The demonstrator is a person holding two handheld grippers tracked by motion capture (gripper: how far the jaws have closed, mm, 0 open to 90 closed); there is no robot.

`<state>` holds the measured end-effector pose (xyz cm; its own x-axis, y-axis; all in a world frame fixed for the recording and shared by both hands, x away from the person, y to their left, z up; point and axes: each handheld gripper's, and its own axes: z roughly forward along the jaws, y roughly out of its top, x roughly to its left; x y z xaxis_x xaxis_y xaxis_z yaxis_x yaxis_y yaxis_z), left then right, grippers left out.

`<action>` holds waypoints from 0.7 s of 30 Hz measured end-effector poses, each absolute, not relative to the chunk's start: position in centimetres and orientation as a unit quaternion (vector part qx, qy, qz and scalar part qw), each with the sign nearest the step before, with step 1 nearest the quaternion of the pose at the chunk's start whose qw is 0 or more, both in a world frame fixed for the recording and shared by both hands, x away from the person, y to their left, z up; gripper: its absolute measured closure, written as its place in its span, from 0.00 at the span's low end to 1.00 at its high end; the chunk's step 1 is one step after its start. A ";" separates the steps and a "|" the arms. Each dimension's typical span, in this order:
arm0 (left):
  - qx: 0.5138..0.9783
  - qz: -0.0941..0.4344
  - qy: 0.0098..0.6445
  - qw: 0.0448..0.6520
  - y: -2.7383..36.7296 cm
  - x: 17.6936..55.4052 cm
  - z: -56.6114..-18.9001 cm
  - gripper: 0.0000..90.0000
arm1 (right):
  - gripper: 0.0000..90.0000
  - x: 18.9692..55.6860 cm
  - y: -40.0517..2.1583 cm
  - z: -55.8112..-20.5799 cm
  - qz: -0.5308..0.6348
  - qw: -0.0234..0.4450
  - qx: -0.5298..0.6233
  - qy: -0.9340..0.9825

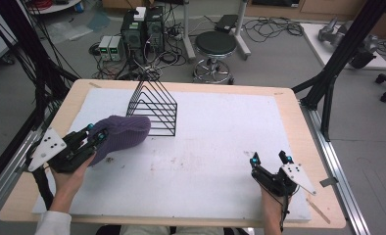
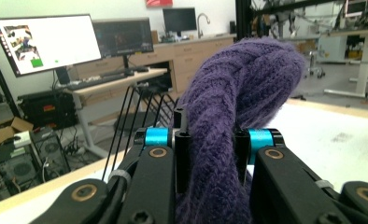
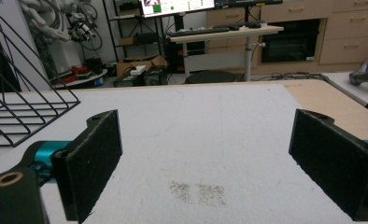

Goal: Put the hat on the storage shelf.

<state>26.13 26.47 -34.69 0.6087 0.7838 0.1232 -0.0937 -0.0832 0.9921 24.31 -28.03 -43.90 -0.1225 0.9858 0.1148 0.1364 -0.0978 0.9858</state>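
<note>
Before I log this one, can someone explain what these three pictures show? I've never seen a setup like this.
A person holds a hand-held gripper in each hand. The high view looks down on the table; the other two come from cameras riding on each gripper. The left gripper is shut on a purple knitted hat, pinched between its black fingers. The right gripper is open with nothing between its pads, over the white mat. A black wire rack stands behind the hat.
</note>
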 end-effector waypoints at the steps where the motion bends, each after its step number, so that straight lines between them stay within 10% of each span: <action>1: 0.643 0.353 0.266 0.626 26.4 26.1 -34.6 0.87 | 0.10 24.3 -28.0 -43.9 0.523 0.406 0.524 0.536; 21: 0.570 0.320 0.216 0.726 23.8 25.5 -31.3 0.87 | 0.10 24.1 -27.5 -43.7 0.533 0.413 0.501 0.543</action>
